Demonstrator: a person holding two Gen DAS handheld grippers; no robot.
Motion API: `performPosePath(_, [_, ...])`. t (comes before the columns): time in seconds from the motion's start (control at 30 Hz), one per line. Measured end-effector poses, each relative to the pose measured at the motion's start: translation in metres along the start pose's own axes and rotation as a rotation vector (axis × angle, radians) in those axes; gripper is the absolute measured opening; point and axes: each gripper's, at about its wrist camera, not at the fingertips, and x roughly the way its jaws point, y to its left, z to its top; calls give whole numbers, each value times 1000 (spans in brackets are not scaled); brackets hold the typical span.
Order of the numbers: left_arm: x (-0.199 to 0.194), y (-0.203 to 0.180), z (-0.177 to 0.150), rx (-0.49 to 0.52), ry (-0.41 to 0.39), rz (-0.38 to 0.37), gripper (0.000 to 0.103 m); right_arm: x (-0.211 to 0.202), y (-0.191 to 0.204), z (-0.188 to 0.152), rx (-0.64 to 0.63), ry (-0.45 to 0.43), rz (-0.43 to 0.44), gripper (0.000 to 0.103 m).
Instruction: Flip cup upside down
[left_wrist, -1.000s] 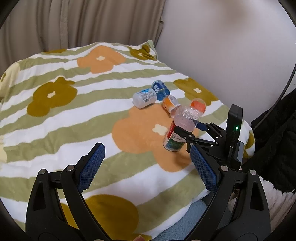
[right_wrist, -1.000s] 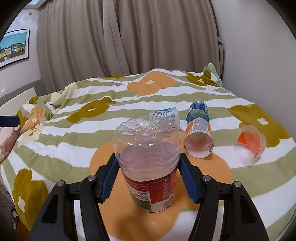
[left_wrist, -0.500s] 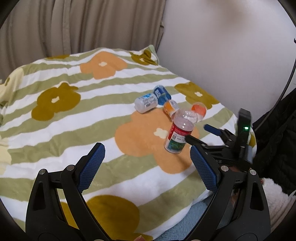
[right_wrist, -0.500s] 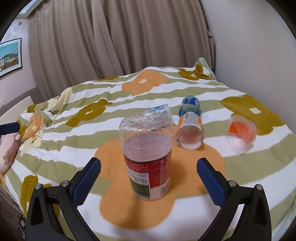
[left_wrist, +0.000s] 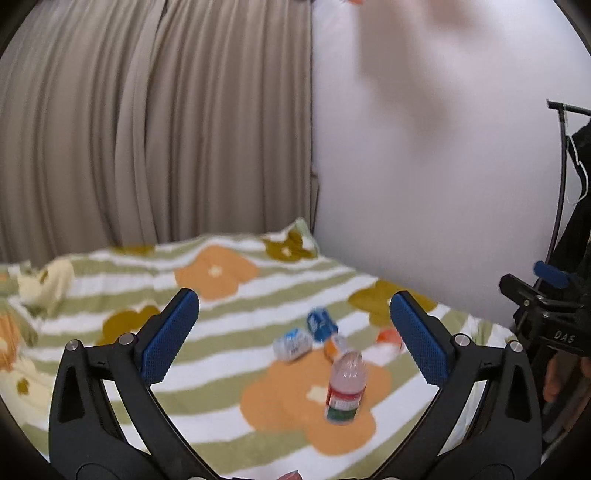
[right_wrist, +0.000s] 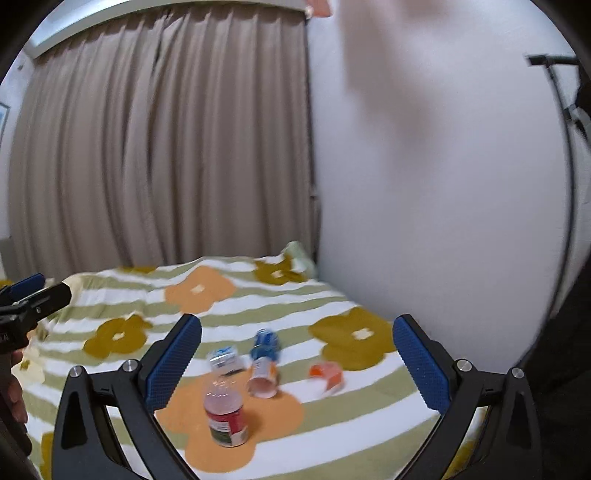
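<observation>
Since a second ago: right gripper (right_wrist: 297, 356) has let go of the cup (right_wrist: 226, 419) and drawn back and up; both cameras now tilt toward curtain and wall, and the cup stands free.

Left wrist view. Left gripper (left_wrist: 295, 332): jaws wide, nothing between them, blue ribbed pads. Cup (left_wrist: 345, 387): clear ribbed plastic, bottle-shaped, red and green label, standing on an orange flower of the blanket (left_wrist: 110, 369), long axis upright, closed end uppermost. It lies ahead of and below the jaws, right of centre. Beyond it, lying on their sides: white-labelled bottle (left_wrist: 293, 343), blue can (left_wrist: 321, 325), an orange-labelled cup (left_wrist: 336, 345), an orange-and-clear cup (left_wrist: 388, 341). Blanket: soft fleece, green and white stripes, mustard and orange flowers. Right gripper visible at the right edge, well apart from the cup. Image blurred.

Right wrist view. Right gripper: jaws wide, empty. Cup ahead and below, left of centre, upright. Neither gripper is clearly nearer. Curtain (right_wrist: 166, 147): beige, pleated. Wall (right_wrist: 424, 184): plain white.

Judgement: flip looks complete; on soft fleece the cup may tip easily.
</observation>
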Motion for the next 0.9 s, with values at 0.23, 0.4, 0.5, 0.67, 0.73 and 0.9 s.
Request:
performPosePath(0.23, [-14, -23, -7, 2, 0, -16, 103, -22, -9, -8, -6, 21, -56, 103])
performPosePath(0.4, [-23, -28, -13, 9, 13, -14, 103, -28, -11, -8, 3, 23, -61, 103])
performPosePath(0.5, [-24, -29, -13, 8, 12, -15, 103, -32, -11, -6, 11, 17, -53, 103])
performPosePath(0.67, [-27, -31, -12, 6, 7, -17, 103, -30, -9, -6, 7, 11, -50, 103])
performPosePath(0.73, [-27, -32, -12, 8, 5, -16, 103, -30, -9, -6, 8, 10, -51, 103])
performPosePath(0.9, [-29, -34, -9, 7, -1, -20, 103, -30, -7, -5, 7, 9, -50, 103])
